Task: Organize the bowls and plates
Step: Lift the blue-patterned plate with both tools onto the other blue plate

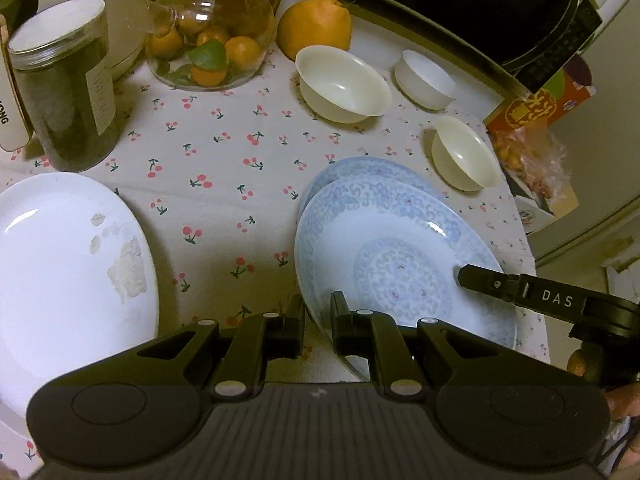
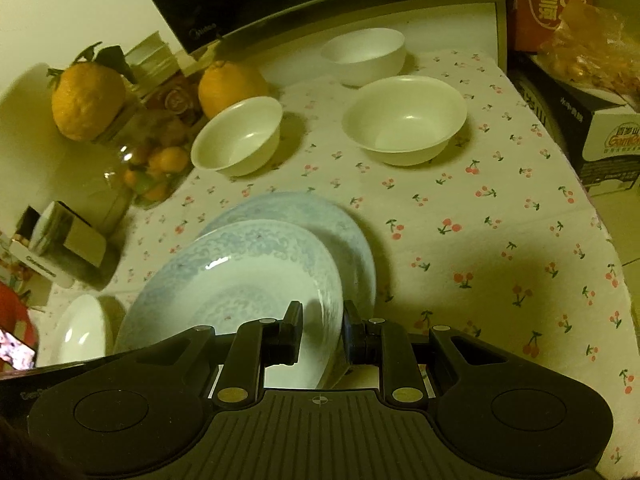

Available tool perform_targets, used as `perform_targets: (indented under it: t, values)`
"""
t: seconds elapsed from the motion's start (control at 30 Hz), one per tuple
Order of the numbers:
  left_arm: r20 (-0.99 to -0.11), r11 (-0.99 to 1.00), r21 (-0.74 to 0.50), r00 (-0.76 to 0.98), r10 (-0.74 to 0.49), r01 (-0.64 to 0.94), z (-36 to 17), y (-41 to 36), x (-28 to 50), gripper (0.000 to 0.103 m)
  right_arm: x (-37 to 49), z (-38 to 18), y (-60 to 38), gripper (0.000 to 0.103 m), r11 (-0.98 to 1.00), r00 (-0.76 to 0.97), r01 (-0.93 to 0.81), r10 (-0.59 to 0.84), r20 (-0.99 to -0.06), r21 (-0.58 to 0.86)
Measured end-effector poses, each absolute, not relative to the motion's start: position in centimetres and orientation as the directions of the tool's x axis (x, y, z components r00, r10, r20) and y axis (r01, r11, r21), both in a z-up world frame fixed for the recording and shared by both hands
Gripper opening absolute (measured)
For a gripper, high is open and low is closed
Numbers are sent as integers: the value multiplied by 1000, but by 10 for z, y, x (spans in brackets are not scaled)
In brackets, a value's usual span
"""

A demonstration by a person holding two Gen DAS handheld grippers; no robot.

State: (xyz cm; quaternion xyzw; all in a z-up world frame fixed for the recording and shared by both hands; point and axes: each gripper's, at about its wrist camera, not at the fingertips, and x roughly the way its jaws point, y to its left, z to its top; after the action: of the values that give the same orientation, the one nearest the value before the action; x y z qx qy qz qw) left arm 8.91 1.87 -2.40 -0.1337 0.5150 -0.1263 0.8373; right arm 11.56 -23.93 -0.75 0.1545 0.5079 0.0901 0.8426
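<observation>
A blue-patterned plate [image 1: 400, 256] is held tilted over a second blue-patterned plate [image 1: 360, 172] that lies on the cherry-print tablecloth. My left gripper [image 1: 318, 312] is shut on the upper plate's near left rim. My right gripper [image 2: 322, 324] is shut on the same plate's [image 2: 240, 280] right rim, and its finger shows in the left wrist view [image 1: 492, 282]. The lower plate [image 2: 320, 216] shows behind. Three white bowls [image 1: 344, 84] [image 1: 426, 78] [image 1: 464, 156] stand apart beyond the plates. A plain white plate [image 1: 68, 276] lies at the left.
A dark jar [image 1: 64, 88], a glass jar of small oranges [image 1: 212, 40], a large orange [image 1: 316, 26] and a microwave [image 1: 460, 8] line the back. Boxes and a snack bag [image 2: 592, 52] stand at the right table edge. A small white dish [image 2: 84, 332] sits at the left.
</observation>
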Motion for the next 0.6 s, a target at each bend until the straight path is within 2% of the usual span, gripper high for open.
perform_targets:
  t: [0.6]
  values:
    - [-807, 977, -187, 550, -214, 105, -28, -5, 95, 12, 117, -13, -222, 20, 977, 518, -68, 206, -830, 200]
